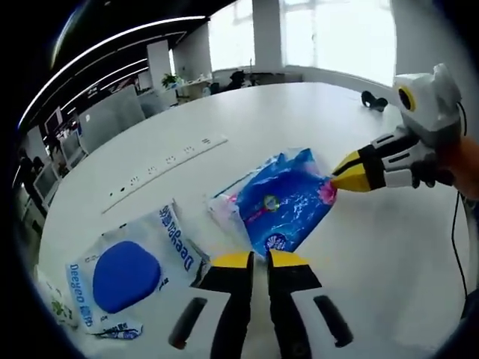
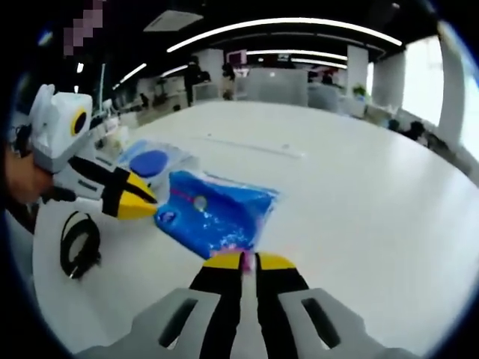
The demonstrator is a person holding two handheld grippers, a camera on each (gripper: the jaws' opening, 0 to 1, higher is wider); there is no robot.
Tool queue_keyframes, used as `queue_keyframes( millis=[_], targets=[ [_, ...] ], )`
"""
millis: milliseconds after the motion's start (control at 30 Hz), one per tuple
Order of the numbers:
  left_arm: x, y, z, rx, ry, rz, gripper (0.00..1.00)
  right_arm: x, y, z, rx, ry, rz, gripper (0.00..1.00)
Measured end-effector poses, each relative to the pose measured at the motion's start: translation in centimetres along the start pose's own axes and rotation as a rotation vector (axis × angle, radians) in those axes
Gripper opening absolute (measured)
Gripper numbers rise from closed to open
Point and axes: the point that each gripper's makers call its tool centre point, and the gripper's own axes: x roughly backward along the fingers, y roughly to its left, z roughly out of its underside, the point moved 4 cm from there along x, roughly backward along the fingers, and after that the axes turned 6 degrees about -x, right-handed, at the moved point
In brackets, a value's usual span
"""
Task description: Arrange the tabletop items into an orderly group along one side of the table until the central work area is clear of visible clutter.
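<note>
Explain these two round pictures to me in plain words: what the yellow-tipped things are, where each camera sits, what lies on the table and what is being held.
No robot here: a person holds a pair of hand-held tongs in each hand, and a fisheye camera rides on each.

In the left gripper view, the left tongs rise from the bottom, closed on the near edge of a blue plastic bag. The right tongs come in from the right and pinch its far corner.

The right gripper view shows the same bag from the opposite end, the right tongs at the bottom.

On the white table also lie a packet with a blue pad, a long white power strip and a coiled black cable.
</note>
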Motion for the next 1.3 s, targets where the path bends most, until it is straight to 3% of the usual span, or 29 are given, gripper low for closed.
queue_keyframes(
  millis=[200, 367, 500, 667, 1300],
  targets=[
    [-0.1, -0.5, -0.2, -0.054, -0.013, 0.002, 0.01, 0.5, -0.2, 0.2, 0.016, -0.014, 0.013, 0.00],
    [-0.1, -0.5, -0.2, -0.037, -0.021, 0.004, 0.00, 0.6, -0.1, 0.3, 0.021, -0.016, 0.013, 0.00],
    [-0.1, -0.6, -0.4, -0.080, -0.025, 0.008, 0.00, 0.7, -0.2, 0.2, 0.027, -0.018, 0.017, 0.00],
    [0.0, -0.4, -0.6, -0.074, -0.034, 0.002, 0.00, 0.8, -0.1, 0.1, 0.034, -0.023, 0.020, 0.00],
    [1.0, 0.5, -2.3, -0.092, -0.079, -0.025, 0.00, 1.5, 0.1, -1.9, 0.080, -0.070, 0.027, 0.00]
  ],
)
